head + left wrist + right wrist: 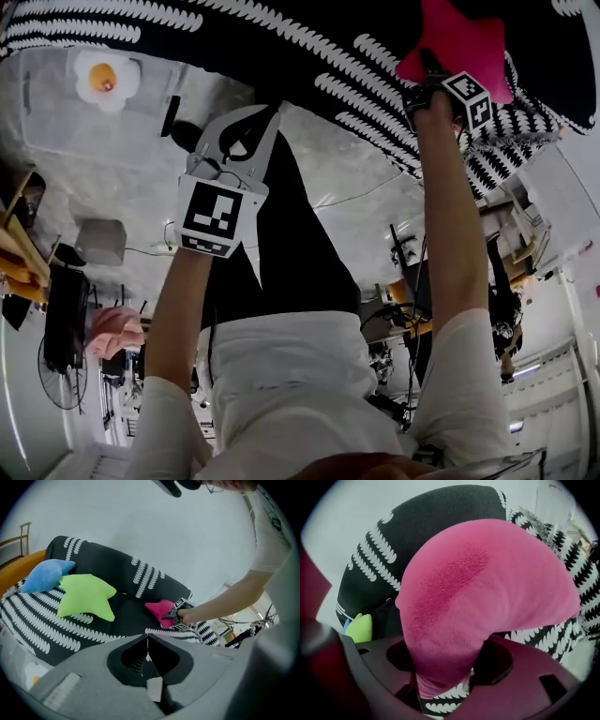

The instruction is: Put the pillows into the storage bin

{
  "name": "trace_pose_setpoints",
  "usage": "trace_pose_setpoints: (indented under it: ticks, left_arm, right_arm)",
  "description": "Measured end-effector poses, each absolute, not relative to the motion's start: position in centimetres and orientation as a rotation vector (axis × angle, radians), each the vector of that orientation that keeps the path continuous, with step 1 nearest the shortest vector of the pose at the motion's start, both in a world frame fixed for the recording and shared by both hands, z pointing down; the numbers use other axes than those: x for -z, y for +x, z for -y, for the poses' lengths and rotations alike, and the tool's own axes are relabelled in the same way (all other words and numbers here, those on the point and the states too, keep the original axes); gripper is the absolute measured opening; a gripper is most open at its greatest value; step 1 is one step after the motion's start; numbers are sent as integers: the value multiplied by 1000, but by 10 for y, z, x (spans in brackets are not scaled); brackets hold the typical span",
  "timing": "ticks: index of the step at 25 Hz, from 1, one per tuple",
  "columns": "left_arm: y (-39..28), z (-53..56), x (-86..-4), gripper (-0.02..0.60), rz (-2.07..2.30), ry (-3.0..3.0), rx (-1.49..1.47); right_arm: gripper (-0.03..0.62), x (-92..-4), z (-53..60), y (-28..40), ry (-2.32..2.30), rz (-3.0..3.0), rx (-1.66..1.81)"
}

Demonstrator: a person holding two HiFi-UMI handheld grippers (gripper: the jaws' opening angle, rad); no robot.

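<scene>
This looks like a lab or workshop with a living-room corner staged in it. A sofa [126,611] in a black-and-white cover, with star-shaped pillows [86,597] on it, stands against a bare white wall [140,527] on a grey floor [347,225]. Around it are loose cables [356,192], a fan [64,361] on a stand, wooden shelves [21,258], equipment stands [403,253] and another person [503,309] among desks.

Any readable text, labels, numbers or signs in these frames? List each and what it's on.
No readable text in any view.
Cube on the left gripper: black-and-white square markers only, no letters.
Cube on the right gripper: the same.
Dark patch on the person's shirt: too small and blurred to read.
</scene>
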State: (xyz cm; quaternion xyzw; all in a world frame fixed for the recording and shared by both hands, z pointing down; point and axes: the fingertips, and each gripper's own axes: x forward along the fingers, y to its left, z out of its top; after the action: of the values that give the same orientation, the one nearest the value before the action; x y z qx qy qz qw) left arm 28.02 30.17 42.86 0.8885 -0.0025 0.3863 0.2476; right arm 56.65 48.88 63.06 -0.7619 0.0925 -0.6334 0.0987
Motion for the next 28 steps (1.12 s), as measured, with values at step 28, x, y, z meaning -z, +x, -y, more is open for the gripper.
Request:
trace_pose_setpoints:
  ticks: [28]
  left_arm:
    - [126,-275,-402,17,160,2419,-980]
  right_arm:
    - [221,-528,-419,441,-2272,-792,1763]
